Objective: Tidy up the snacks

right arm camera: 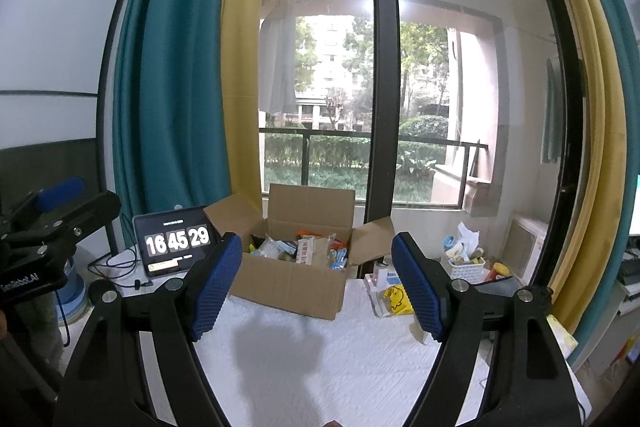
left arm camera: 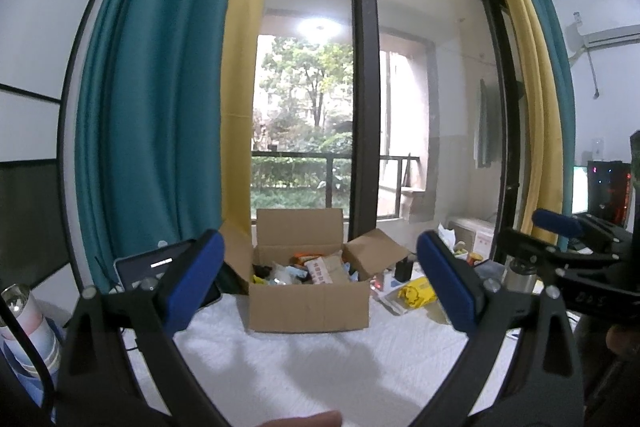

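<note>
An open cardboard box [left arm camera: 308, 307] [right arm camera: 288, 287] full of mixed snack packets [left arm camera: 316, 269] [right arm camera: 308, 251] stands on a white padded table [left arm camera: 320, 367] [right arm camera: 320, 355] by the window. My left gripper [left arm camera: 320, 287] hovers in front of it, open and empty, blue pads wide apart. In its own view my right gripper [right arm camera: 318, 287] is also open and empty, short of the box. Each gripper shows at the edge of the other's view. A yellow packet [left arm camera: 416, 293] [right arm camera: 396, 301] lies right of the box.
A tablet showing a clock [right arm camera: 176, 247] leans at the left behind the table. A white basket of small items [right arm camera: 464, 263] and a red-lidded jar [right arm camera: 500, 271] stand at the back right. A metal flask [left arm camera: 520, 273] is near the right edge. Curtains hang behind.
</note>
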The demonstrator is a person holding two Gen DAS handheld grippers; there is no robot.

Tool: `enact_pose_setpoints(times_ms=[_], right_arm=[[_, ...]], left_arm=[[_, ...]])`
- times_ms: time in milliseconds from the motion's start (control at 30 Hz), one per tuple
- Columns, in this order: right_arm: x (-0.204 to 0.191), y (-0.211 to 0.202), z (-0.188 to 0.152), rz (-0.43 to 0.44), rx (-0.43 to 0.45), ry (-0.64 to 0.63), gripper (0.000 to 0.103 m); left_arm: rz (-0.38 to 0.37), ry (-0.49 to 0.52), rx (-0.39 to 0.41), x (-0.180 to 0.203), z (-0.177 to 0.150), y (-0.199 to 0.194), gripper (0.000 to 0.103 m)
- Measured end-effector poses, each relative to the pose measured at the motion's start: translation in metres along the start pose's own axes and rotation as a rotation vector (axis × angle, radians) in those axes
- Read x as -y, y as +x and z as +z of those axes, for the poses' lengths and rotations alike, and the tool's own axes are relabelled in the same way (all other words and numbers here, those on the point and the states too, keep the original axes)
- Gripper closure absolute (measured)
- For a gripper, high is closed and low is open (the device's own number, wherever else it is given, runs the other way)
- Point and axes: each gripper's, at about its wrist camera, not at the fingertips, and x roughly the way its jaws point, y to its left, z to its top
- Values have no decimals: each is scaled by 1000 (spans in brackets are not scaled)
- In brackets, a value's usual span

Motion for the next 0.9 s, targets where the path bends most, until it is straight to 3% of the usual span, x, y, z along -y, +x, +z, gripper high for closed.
enact_pose_setpoints(times_ms=[900], right_arm=[[8,3,0,-7,2,-20,23]], left_arm=[[23,-25,-4,1,-2,3,5]])
